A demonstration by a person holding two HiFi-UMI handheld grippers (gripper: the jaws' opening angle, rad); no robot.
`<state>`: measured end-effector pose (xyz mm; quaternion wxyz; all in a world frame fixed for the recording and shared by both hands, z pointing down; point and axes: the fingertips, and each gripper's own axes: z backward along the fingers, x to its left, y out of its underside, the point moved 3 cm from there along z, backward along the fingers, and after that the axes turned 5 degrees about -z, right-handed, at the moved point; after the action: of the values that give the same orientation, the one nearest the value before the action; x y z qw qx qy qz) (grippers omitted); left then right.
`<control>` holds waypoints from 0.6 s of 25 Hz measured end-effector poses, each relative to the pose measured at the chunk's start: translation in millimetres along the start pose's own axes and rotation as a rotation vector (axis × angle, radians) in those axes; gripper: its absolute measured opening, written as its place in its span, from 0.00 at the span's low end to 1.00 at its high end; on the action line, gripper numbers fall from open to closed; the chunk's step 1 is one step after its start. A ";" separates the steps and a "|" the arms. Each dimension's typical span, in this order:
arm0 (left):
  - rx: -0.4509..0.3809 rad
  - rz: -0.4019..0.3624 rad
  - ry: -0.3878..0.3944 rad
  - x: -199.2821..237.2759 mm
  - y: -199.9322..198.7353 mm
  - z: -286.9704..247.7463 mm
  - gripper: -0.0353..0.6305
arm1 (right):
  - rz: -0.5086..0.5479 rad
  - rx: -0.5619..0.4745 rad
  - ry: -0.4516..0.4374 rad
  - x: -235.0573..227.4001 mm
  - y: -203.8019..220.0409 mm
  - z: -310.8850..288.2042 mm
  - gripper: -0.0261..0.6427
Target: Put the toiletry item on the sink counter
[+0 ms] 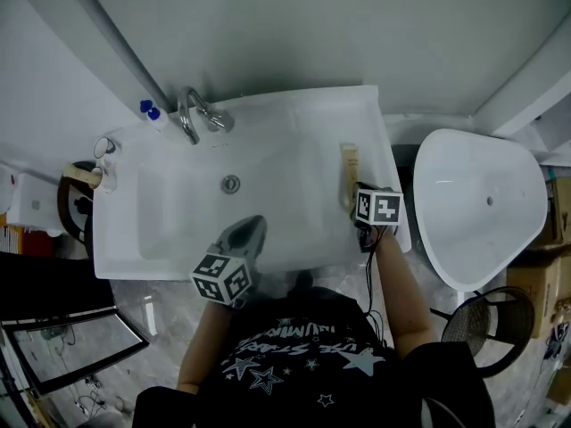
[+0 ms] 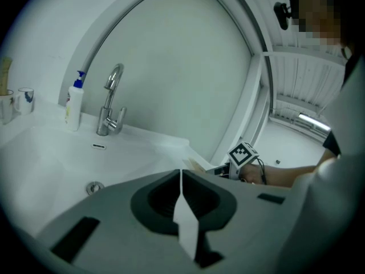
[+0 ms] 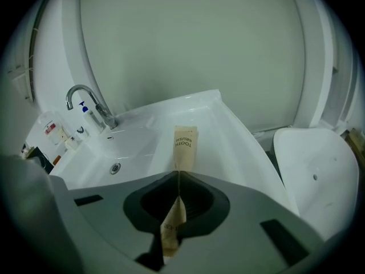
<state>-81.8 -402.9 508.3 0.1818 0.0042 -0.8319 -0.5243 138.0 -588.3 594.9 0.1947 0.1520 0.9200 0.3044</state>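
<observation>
A tan toothbrush packet sticks forward out of my right gripper, which is shut on its near end. The packet reaches out over the flat right-hand strip of the white sink counter; I cannot tell whether it touches the surface. My left gripper hovers over the front of the basin, shut with nothing between its jaws. In the left gripper view the right gripper's marker cube shows at the counter's right end.
A chrome faucet stands at the back of the basin, with a blue-capped soap bottle beside it and cups at the left end. A white toilet sits to the right.
</observation>
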 end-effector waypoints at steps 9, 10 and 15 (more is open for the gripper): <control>-0.004 0.007 0.011 9.7 2.5 11.3 0.09 | 0.032 -0.014 0.010 7.2 1.8 -0.5 0.08; -0.003 0.008 0.016 10.5 2.7 12.5 0.09 | 0.032 -0.017 0.011 7.9 2.1 0.1 0.11; 0.005 -0.005 0.040 14.0 1.5 21.0 0.09 | 0.044 -0.045 0.038 10.6 0.4 10.8 0.20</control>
<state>-101.0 -386.7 505.7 0.1973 0.0171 -0.8295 -0.5222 133.6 -578.4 584.3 0.1740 0.1621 0.9129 0.3318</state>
